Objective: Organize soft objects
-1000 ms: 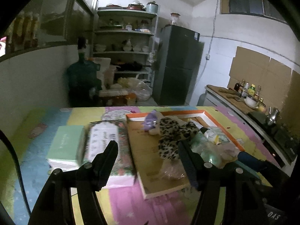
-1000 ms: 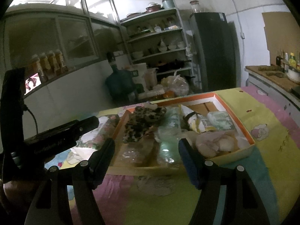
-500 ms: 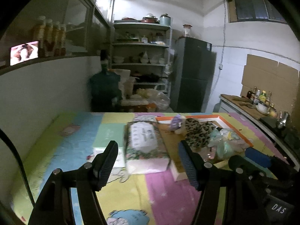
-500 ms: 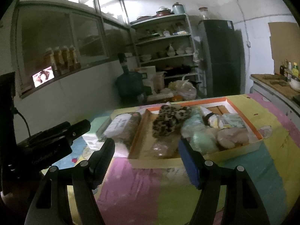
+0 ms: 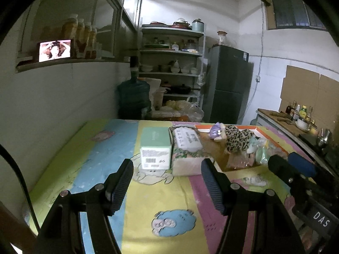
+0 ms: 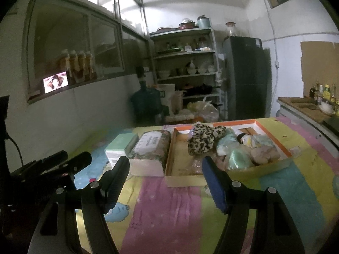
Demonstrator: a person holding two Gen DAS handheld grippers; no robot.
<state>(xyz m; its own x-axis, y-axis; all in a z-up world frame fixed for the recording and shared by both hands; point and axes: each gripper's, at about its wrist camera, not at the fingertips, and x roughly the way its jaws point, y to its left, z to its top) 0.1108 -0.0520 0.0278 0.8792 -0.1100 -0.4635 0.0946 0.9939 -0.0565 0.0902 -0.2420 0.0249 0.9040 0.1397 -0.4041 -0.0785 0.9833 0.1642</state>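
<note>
A flat orange-rimmed tray [image 6: 273, 139] lies on the colourful mat and holds a heap of soft things: a leopard-print plush [image 6: 203, 139], a pale green bundle [image 6: 239, 158] and pinkish pouches [image 6: 264, 154]. Left of the tray lie a floral tissue pack [image 6: 150, 148] and a mint-green box [image 6: 119, 146]. My right gripper [image 6: 165, 177] hangs open and empty, well short of the tray's near edge. In the left wrist view my left gripper [image 5: 167, 177] is also open and empty, in front of the mint-green box [image 5: 155, 146] and tissue pack [image 5: 188, 150]. The leopard plush [image 5: 238, 140] sits farther right.
The mat [image 5: 169, 201] covers a table set against a white wall on the left. A water jug [image 5: 133, 97], shelves [image 5: 171, 63] and a dark fridge [image 5: 228, 84] stand beyond it. A counter with bottles [image 5: 296, 116] runs along the right.
Both grippers have drawn back from the tray, so it and the packs now look smaller and farther off. The left view has swung left onto the mint box.
</note>
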